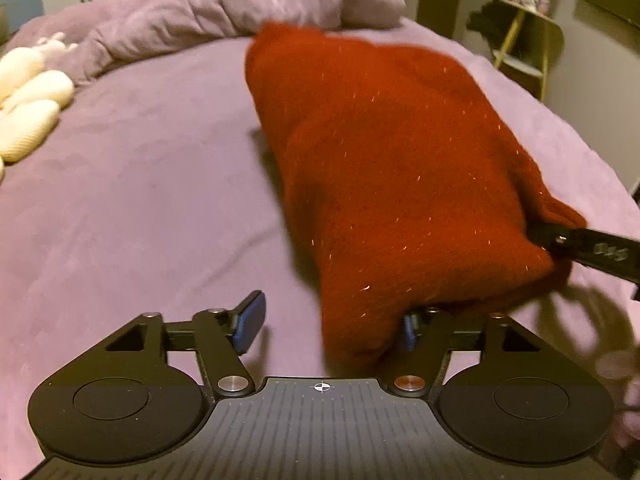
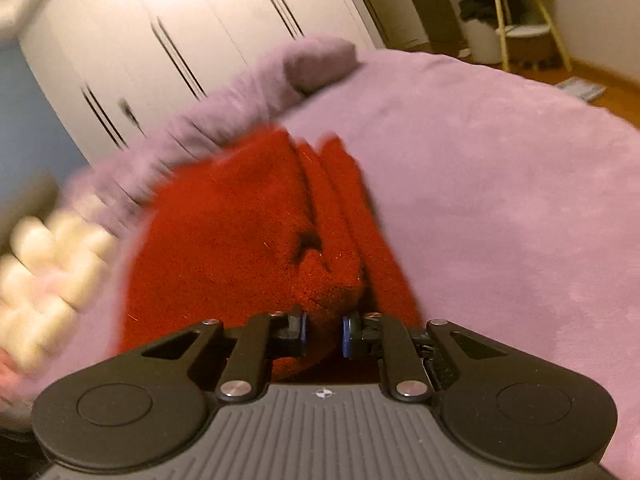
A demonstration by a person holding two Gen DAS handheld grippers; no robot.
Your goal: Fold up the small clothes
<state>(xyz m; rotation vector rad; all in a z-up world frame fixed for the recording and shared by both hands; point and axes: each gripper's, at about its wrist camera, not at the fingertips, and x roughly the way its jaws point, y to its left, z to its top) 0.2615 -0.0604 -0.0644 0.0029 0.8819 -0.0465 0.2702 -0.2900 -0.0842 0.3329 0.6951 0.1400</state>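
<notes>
**A:** Bedroom shot: bed [image 1: 140, 200] with a purple cover, bunched purple duvet [image 1: 224, 16] along the far edge, white wardrobe doors [image 2: 192, 24] behind, a yellow-legged shelf [image 2: 524, 20] off to the right. Cream knitted plush thing [image 1: 32, 104] at the far left.

**B:** And the garment?

**A:** Red knit sweater [image 1: 400, 160], fuzzy, with little glittery threads all over. It's bundled in folds in the middle of the bed, blurry along the edges. From the right wrist view you can see several stacked layers running away from the camera.

**B:** Where does it sit relative to the fingers?

**A:** Left gripper [image 1: 332, 326] first: fingers wide apart. The left blue pad [image 1: 252, 320] is out over bare bed cover, clear of the cloth. The near corner of the sweater droops down between the two fingers and covers most of the right one, so not pinched there.

**B:** And the right one?

**A:** Right gripper [image 2: 324, 334] has its fingers drawn close together and clamped on a lump of the sweater's near edge, which bulges up just beyond the pads. In the left view it reaches in from the right and grips the sweater's right corner.
</notes>
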